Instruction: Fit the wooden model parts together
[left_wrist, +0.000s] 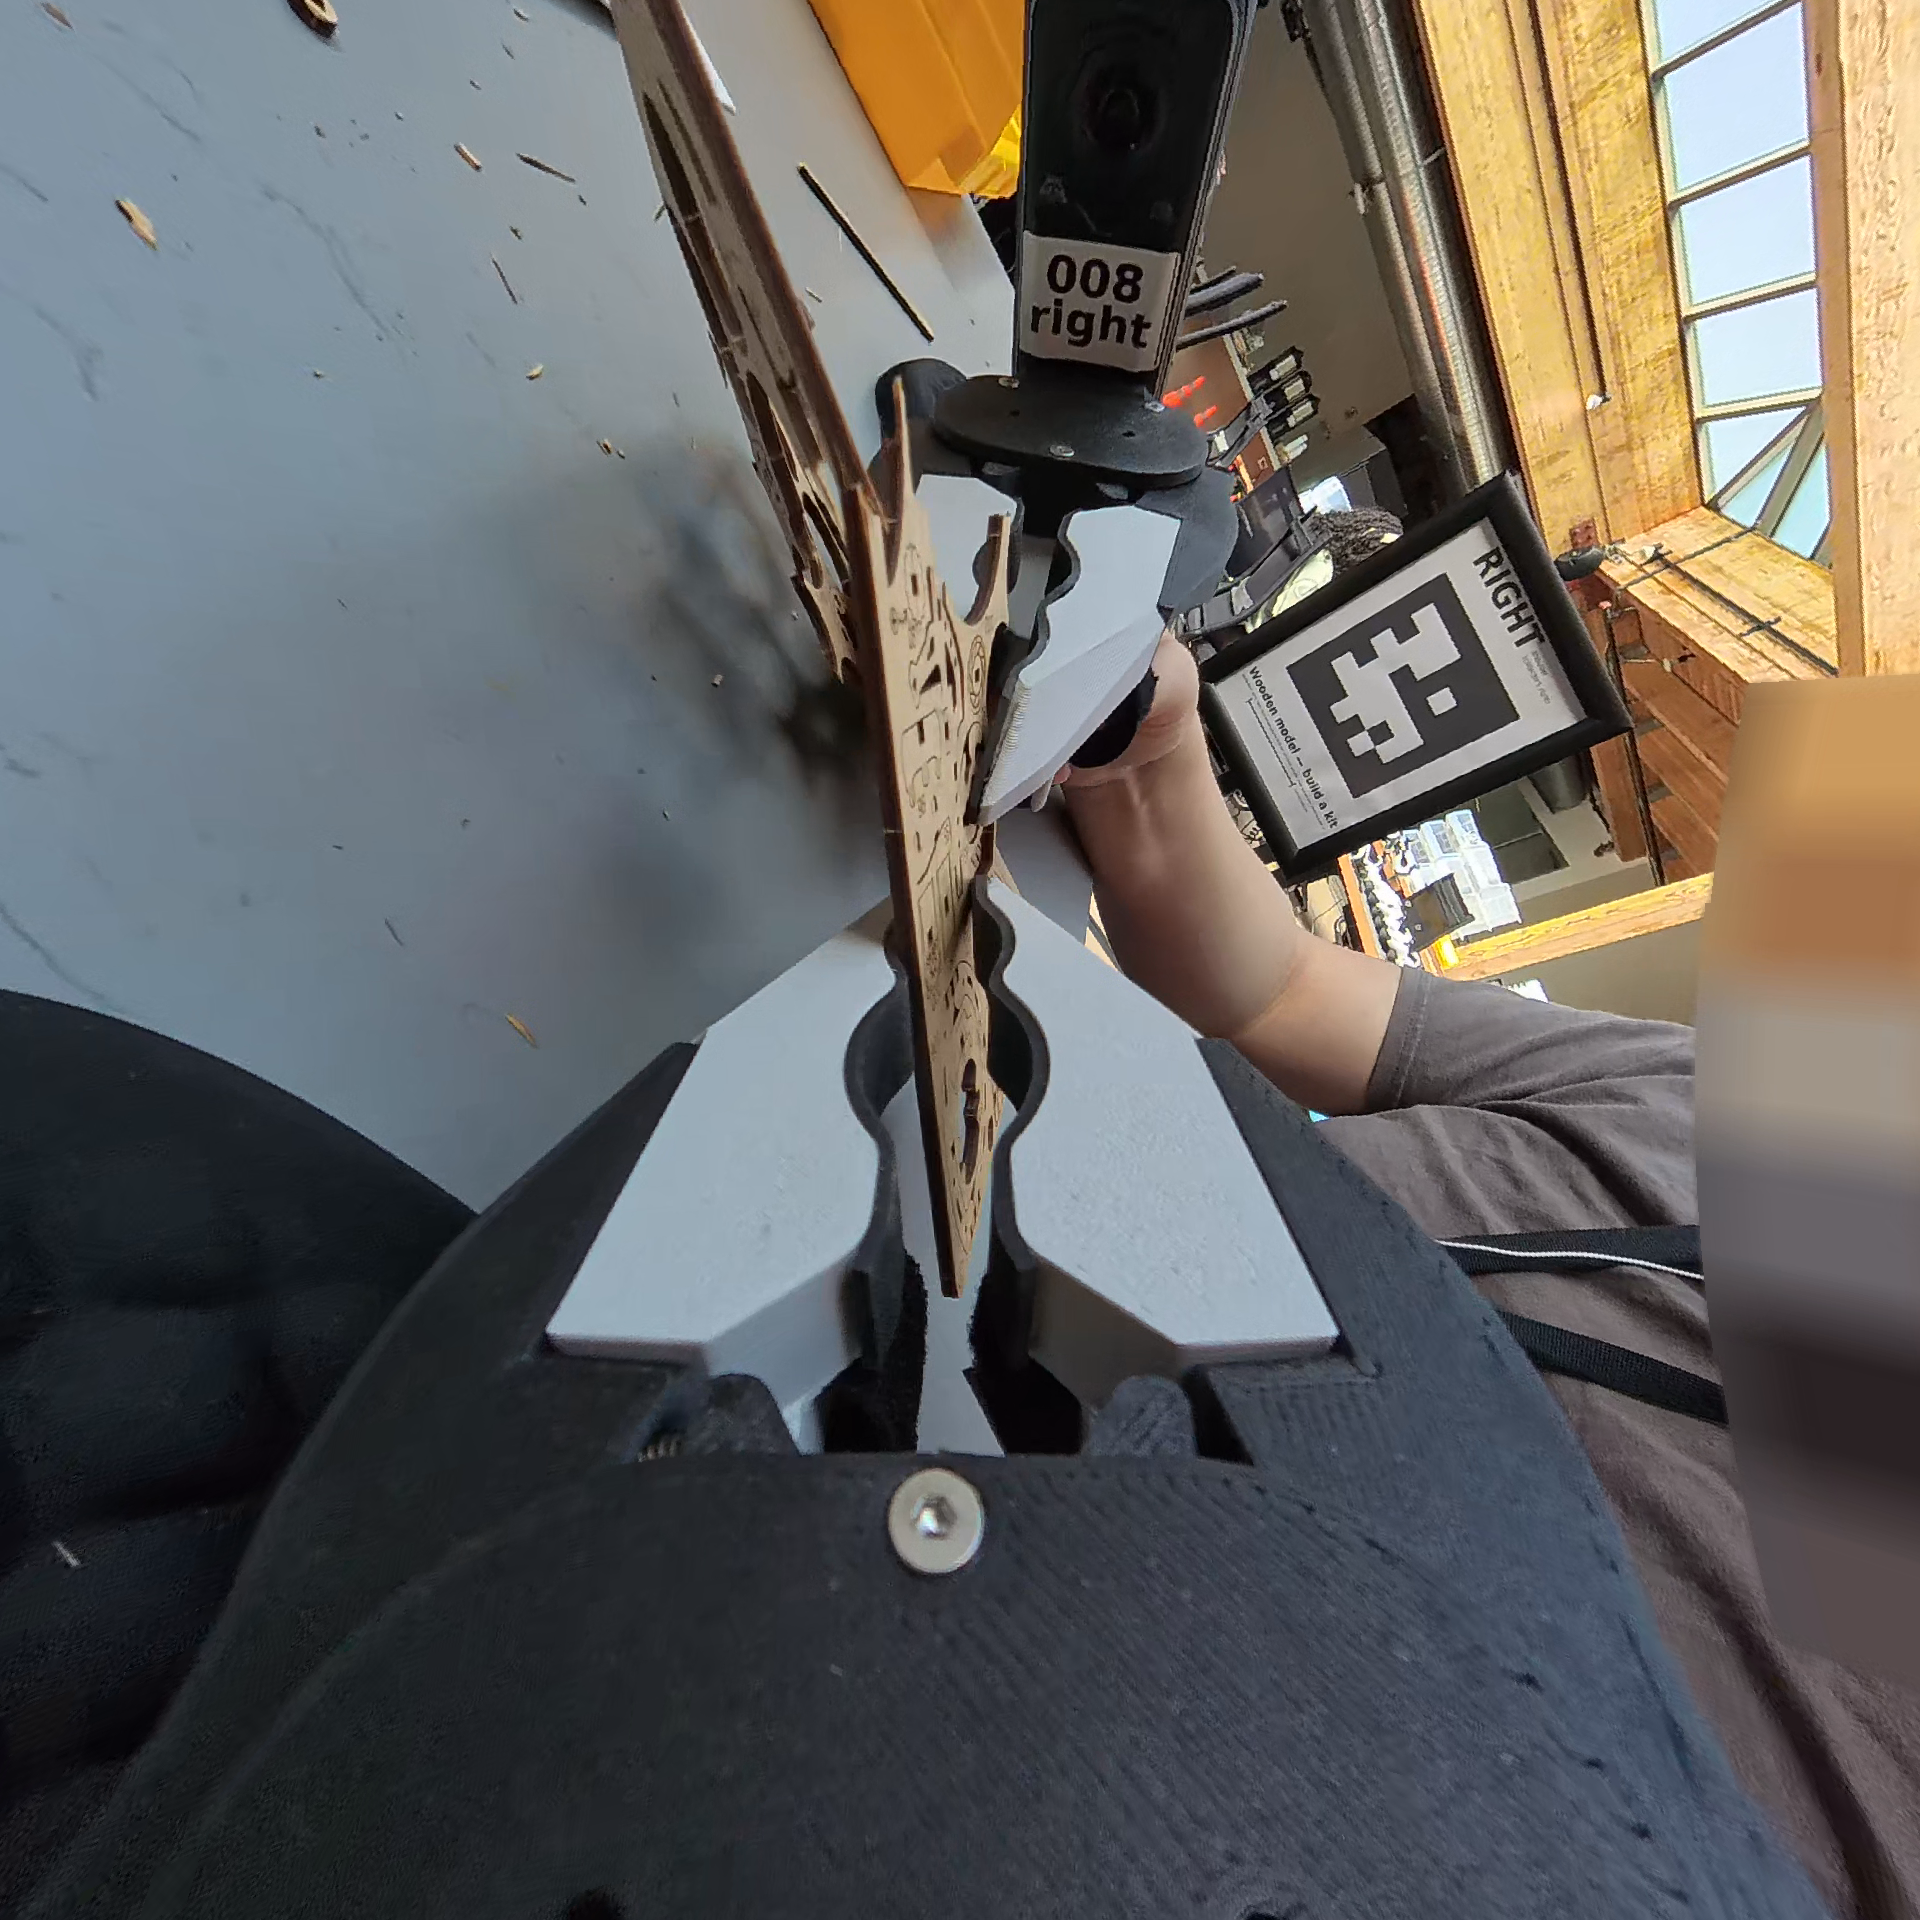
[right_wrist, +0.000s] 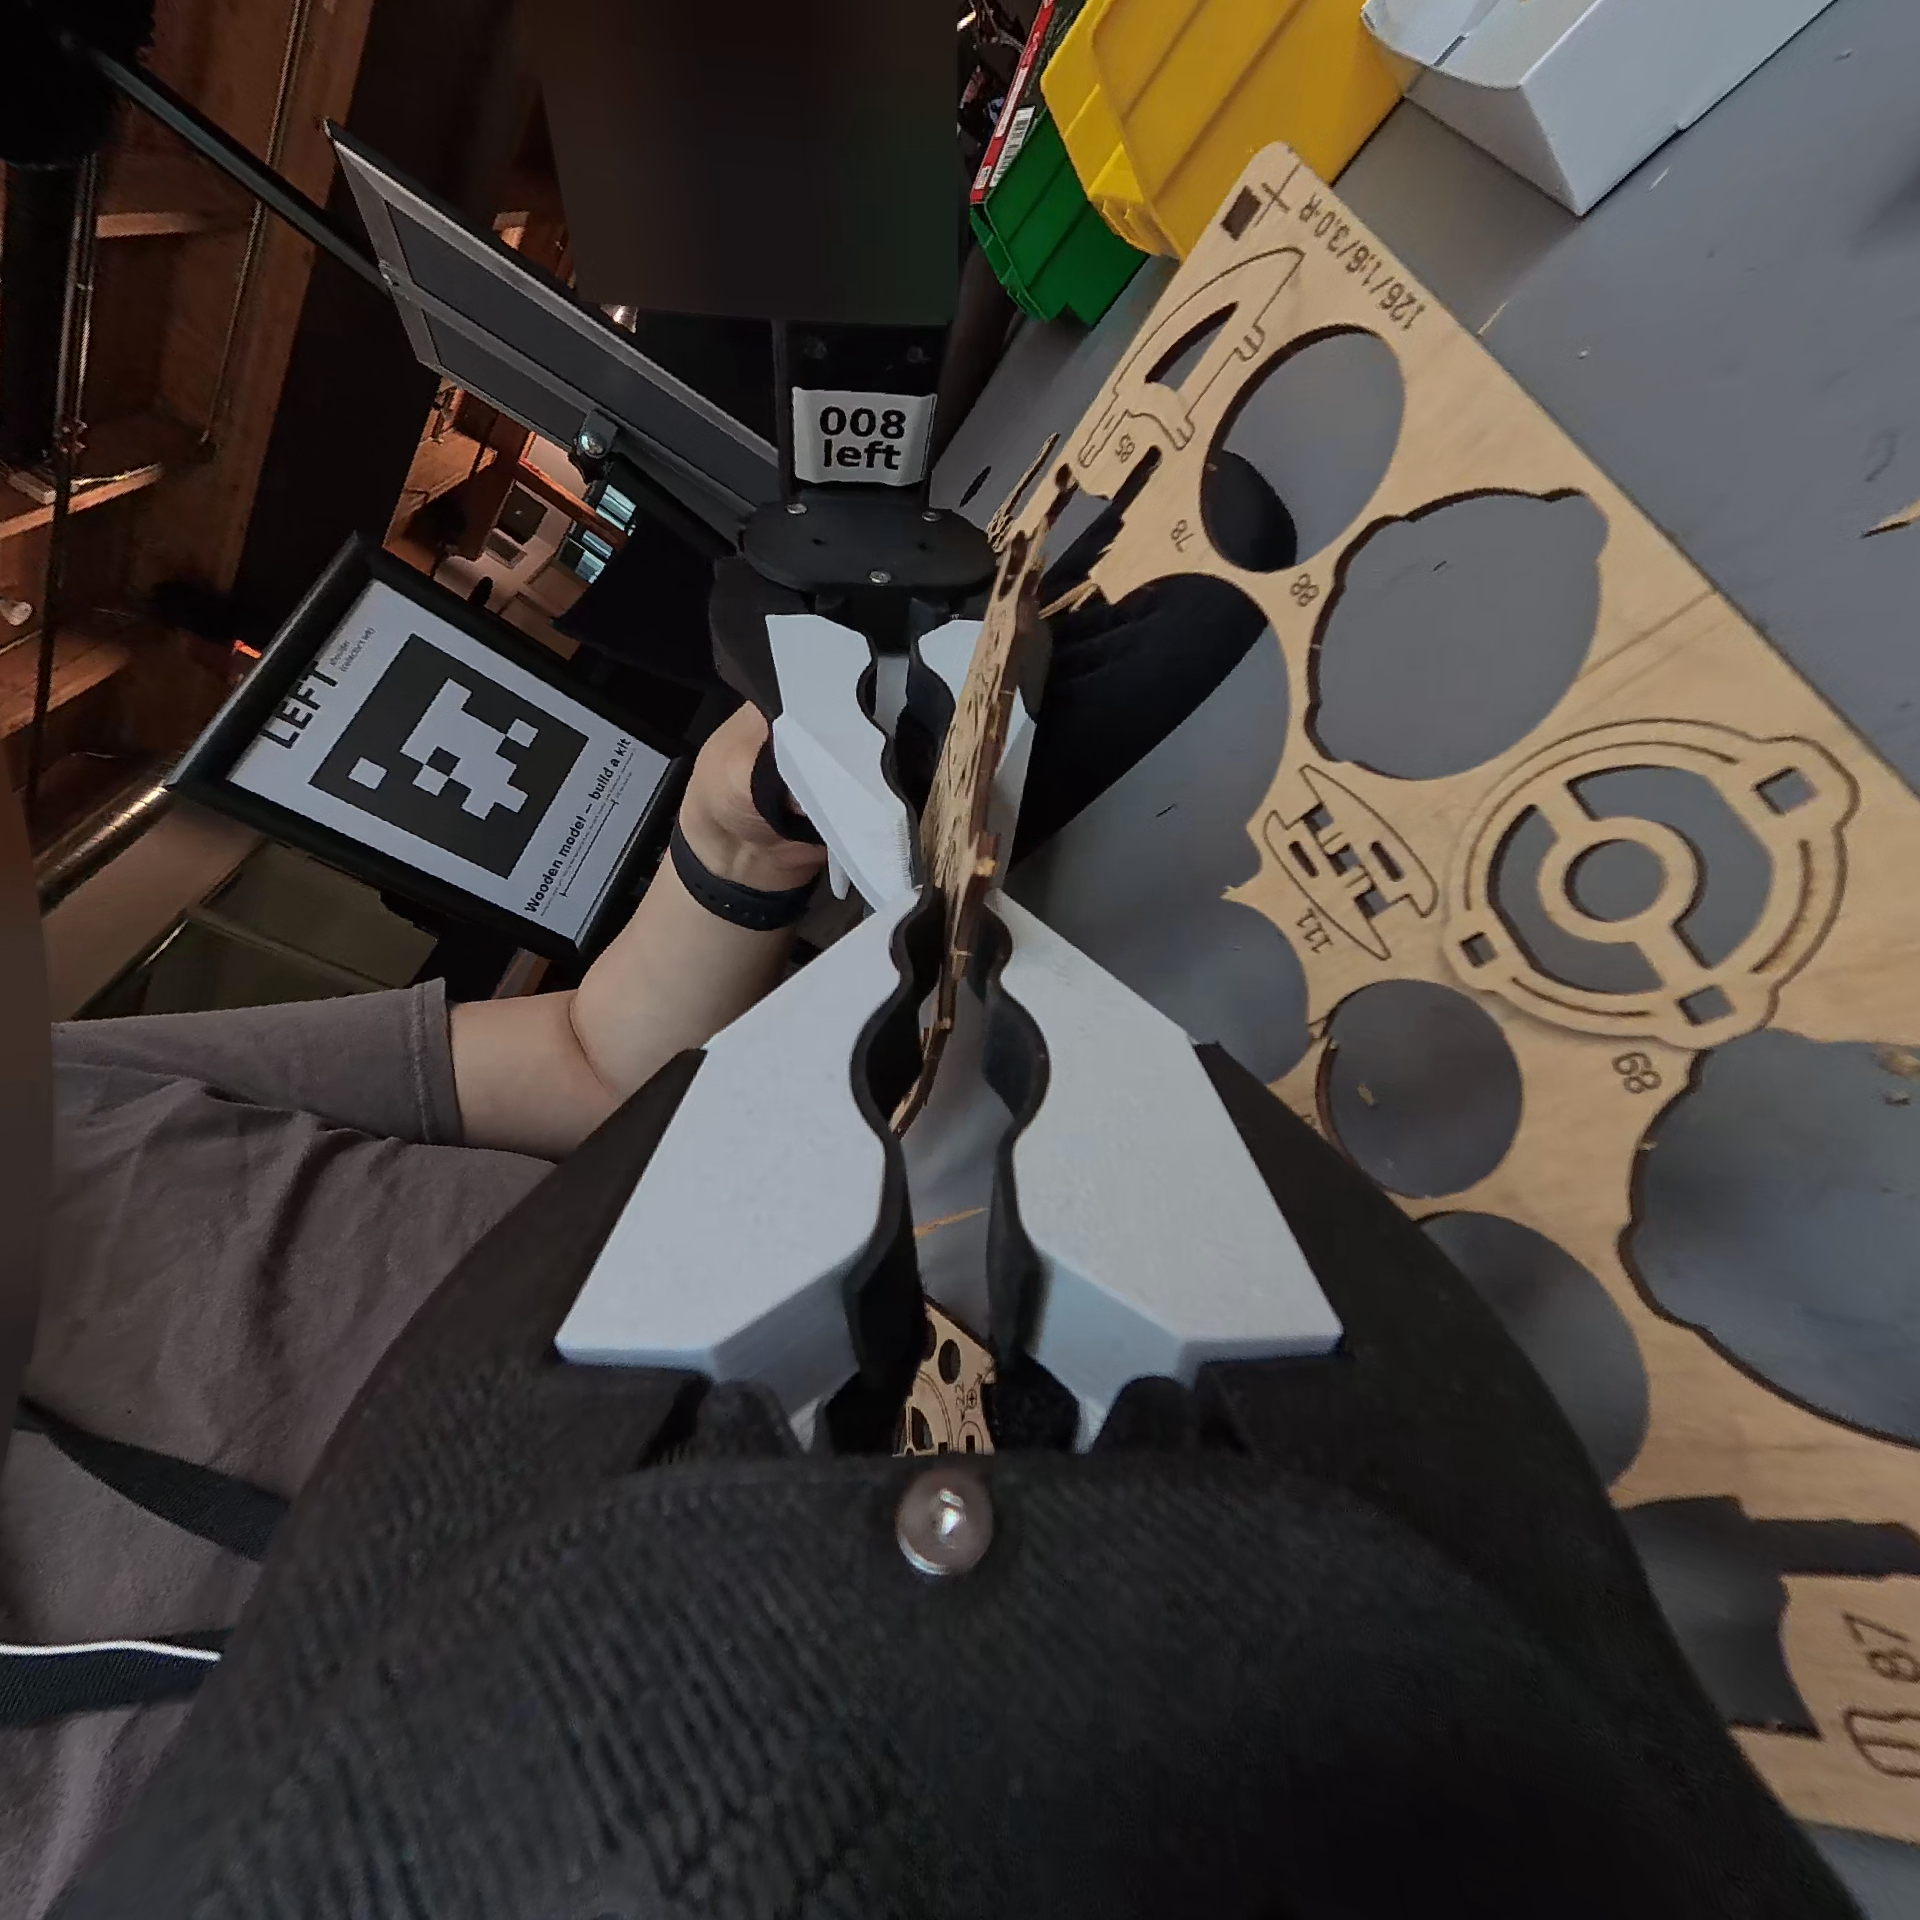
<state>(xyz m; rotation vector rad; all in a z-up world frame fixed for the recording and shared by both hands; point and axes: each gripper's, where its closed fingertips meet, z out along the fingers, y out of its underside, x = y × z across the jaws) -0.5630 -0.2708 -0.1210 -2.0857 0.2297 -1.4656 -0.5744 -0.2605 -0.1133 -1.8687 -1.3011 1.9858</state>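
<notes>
Left wrist view: left gripper (left_wrist: 951, 1039) and right gripper (left_wrist: 987, 727), far end, both clamped on one thin wooden sheet (left_wrist: 935, 831) held above table (left_wrist: 312, 623); uneven twisting could prob. snap it.

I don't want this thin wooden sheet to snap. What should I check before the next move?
1. Left gripper shut on the wooden sheet: ok.
2. Right gripper shut on the same sheet: ok.
3. Sheet lifted off the table: ok.
4. Sheet free of cracks: cannot tell.
5. Cut-out board lying flat, apart from the grippers: ok.
</notes>
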